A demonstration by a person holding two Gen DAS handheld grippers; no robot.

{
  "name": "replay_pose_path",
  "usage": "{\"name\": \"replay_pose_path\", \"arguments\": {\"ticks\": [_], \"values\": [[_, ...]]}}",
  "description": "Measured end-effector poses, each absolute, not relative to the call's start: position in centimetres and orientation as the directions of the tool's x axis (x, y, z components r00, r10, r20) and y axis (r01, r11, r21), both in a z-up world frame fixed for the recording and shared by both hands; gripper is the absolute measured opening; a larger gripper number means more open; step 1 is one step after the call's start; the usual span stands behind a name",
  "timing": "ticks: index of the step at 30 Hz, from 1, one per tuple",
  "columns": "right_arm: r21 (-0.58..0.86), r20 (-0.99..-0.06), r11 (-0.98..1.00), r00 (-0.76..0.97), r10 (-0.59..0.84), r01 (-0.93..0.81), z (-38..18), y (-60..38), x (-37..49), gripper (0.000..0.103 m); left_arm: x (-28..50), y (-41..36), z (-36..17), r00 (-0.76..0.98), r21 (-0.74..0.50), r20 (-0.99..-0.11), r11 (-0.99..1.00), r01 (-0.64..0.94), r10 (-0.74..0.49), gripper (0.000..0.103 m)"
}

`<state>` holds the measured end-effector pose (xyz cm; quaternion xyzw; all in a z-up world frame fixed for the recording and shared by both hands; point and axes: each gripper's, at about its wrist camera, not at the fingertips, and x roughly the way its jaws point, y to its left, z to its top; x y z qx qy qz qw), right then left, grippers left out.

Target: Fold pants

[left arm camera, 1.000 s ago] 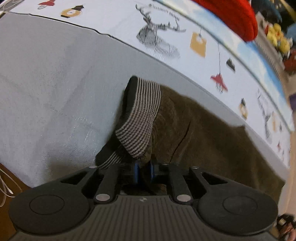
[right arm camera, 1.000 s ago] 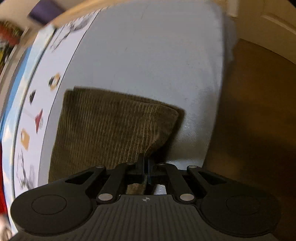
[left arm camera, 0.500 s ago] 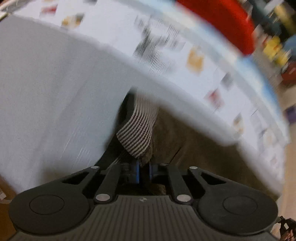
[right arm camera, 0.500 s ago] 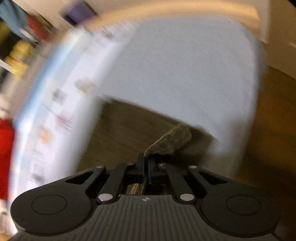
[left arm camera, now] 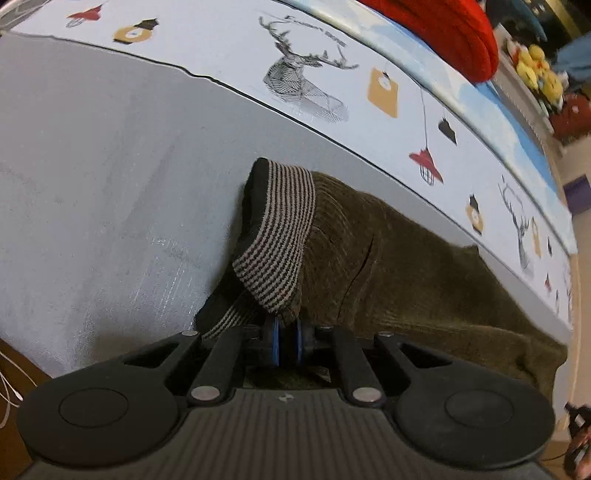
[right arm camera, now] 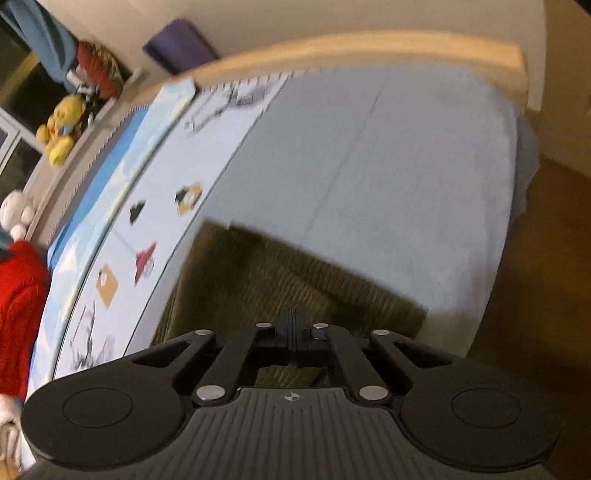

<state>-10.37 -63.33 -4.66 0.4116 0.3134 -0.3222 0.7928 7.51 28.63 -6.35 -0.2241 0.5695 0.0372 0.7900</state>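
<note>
**Pants pinched at the striped band**

Where the blue pads of the left gripper (left arm camera: 286, 341) come close together, a bit of the pants (left arm camera: 406, 273) is pinched between them. That bit is at the striped waistband (left arm camera: 277, 240), which is lifted up and bent over. Thin black and tan stripes are seen on the band. Beyond it, the brown ribbed cloth is spread flat on the grey sheet (left arm camera: 92, 166) of the bed, near a printed strip (left arm camera: 369, 85) with deer and lamps. Something red and fuzzy (left arm camera: 443, 29) is seen past the strip.

The right gripper (right arm camera: 291, 328) is squeezed fully closed above the pants (right arm camera: 258, 280). Whether cloth is caught in it cannot be told from the blurry picture. The brown cloth is laid flat below it, with the grey sheet (right arm camera: 388, 166) all around.
</note>
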Motion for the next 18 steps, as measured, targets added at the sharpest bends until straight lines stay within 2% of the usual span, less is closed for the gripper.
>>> {"name": "replay_pose_path", "arguments": {"ticks": [4,7,9,10,11,14,15,16,17,18], "values": [[0.453,-0.802,0.397,0.559,-0.211,0.799,-6.4,-63.5,-9.5,0.000,7.9,28.5,-6.4,0.334,-0.299,-0.925,0.891,-0.341,-0.183,0.016],[0.467,-0.826,0.383,0.548,-0.133,0.797,-7.9,-63.5,-8.4,0.007,8.1,28.6,-6.6,0.331,-0.306,-0.925,0.882,-0.358,-0.187,0.018],[0.455,-0.846,0.368,0.523,-0.108,0.811,-8.5,-63.3,-7.8,0.041,8.0,28.9,-6.4,0.338,-0.318,-0.921,0.877,-0.360,-0.195,0.019],[0.440,-0.856,0.357,0.506,-0.111,0.824,-8.8,-63.3,-7.8,0.046,8.1,28.9,-6.4,0.337,-0.319,-0.921,0.877,-0.360,-0.197,0.019],[0.424,-0.865,0.348,0.487,-0.118,0.836,-9.1,-63.3,-7.7,0.048,7.9,29.0,-6.4,0.336,-0.318,-0.921,0.878,-0.359,-0.196,0.019],[0.409,-0.873,0.349,0.473,-0.121,0.843,-10.0,-63.3,-7.1,0.044,7.9,29.0,-6.6,0.327,-0.309,-0.926,0.881,-0.360,-0.191,0.020],[0.408,-0.870,0.364,0.478,-0.125,0.838,-10.1,-63.2,-6.8,0.028,7.9,28.9,-6.7,0.321,-0.302,-0.928,0.882,-0.362,-0.186,0.020],[0.393,-0.869,0.383,0.474,-0.142,0.836,-9.8,-63.0,-6.6,0.016,8.0,28.9,-6.8,0.317,-0.296,-0.931,0.884,-0.362,-0.182,0.020],[0.389,-0.860,0.404,0.484,-0.163,0.828,-9.4,-62.9,-6.5,0.007,8.0,28.7,-6.8,0.315,-0.290,-0.933,0.886,-0.362,-0.177,0.020],[0.408,-0.837,0.420,0.516,-0.183,0.811,-8.7,-62.7,-6.4,0.006,8.1,28.6,-6.9,0.314,-0.282,-0.934,0.890,-0.358,-0.169,0.019]]}}
